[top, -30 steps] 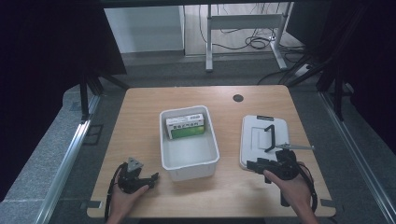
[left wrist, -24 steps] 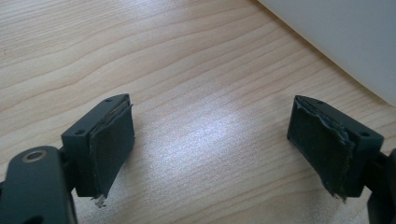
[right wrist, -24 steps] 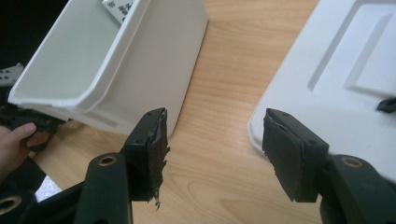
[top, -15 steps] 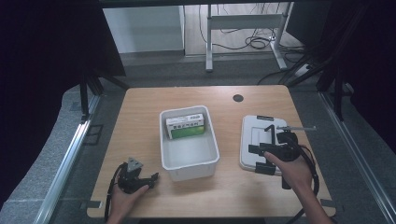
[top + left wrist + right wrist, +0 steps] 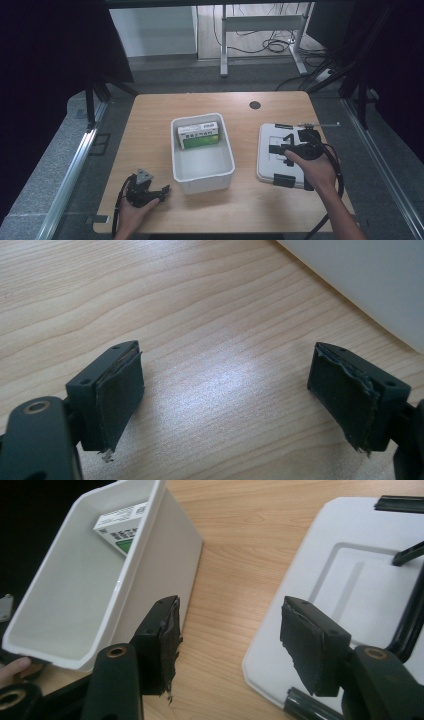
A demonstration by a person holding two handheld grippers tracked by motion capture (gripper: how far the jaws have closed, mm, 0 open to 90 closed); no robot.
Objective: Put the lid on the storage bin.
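R gripper (image 5: pixel 280 149) spread wide, holding nothing, over the lid (image 5: pixel 265 165) w/ its near edge between the jaws; lid lies flat just right of the bin (image 5: pixel 200 181). Risk: flat edge slips on closing. L gripper (image 5: pixel 159 191) open, idle

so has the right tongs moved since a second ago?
Yes. The right tongs went from the lid's near edge forward over the white lid, toward the table's far side.
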